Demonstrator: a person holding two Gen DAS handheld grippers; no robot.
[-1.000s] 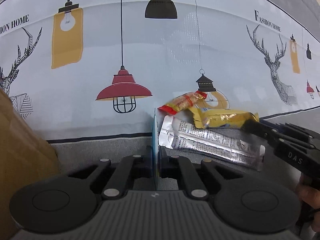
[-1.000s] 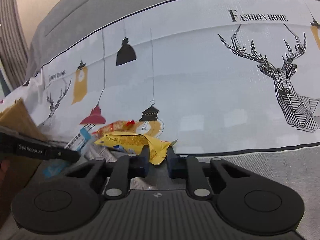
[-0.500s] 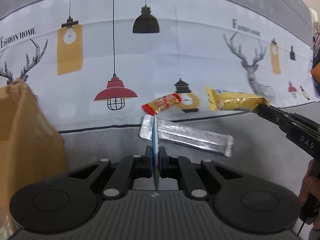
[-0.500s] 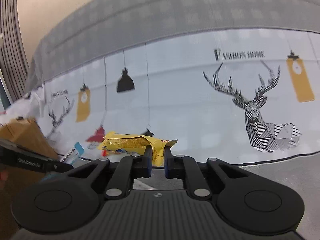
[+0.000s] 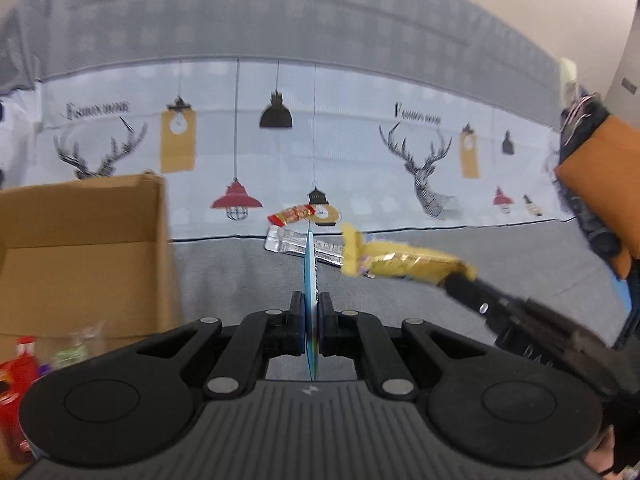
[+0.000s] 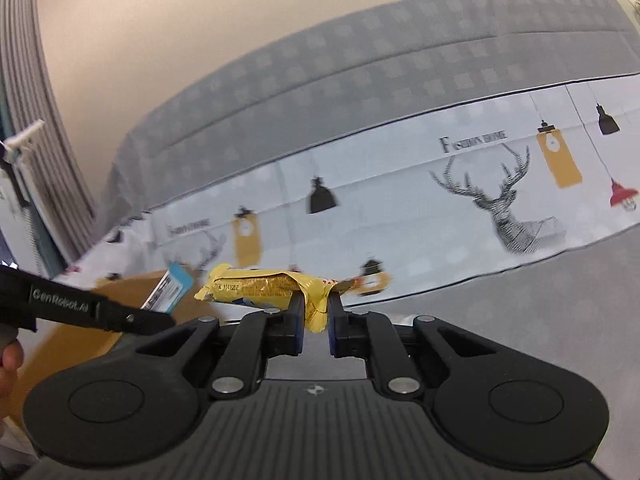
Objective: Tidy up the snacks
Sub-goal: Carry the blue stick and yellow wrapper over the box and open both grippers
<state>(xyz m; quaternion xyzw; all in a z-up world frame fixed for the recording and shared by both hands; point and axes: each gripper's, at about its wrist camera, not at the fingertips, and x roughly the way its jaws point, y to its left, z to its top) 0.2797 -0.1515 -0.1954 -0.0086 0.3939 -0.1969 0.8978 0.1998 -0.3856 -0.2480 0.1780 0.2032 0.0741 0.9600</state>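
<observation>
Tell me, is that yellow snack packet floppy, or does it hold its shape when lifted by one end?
The yellow snack packet sticks out sideways from the right gripper, whose jaws pinch only its crimped end, so it probably holds its shape fairly well. It hardly droops, which suggests it is light. The glossy, crinkled wrapper may be slippery, so the pinched end could slide.

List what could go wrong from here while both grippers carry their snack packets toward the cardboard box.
1. The right gripper pinches the yellow packet only by one crimped end; the rest hangs out sideways, so it may swing or slip free.
2. The left gripper holds the thin blue packet edge-on; it could slide out.
3. The cardboard box already holds snacks at its near corner, and both packets approach together; they may collide.
</observation>
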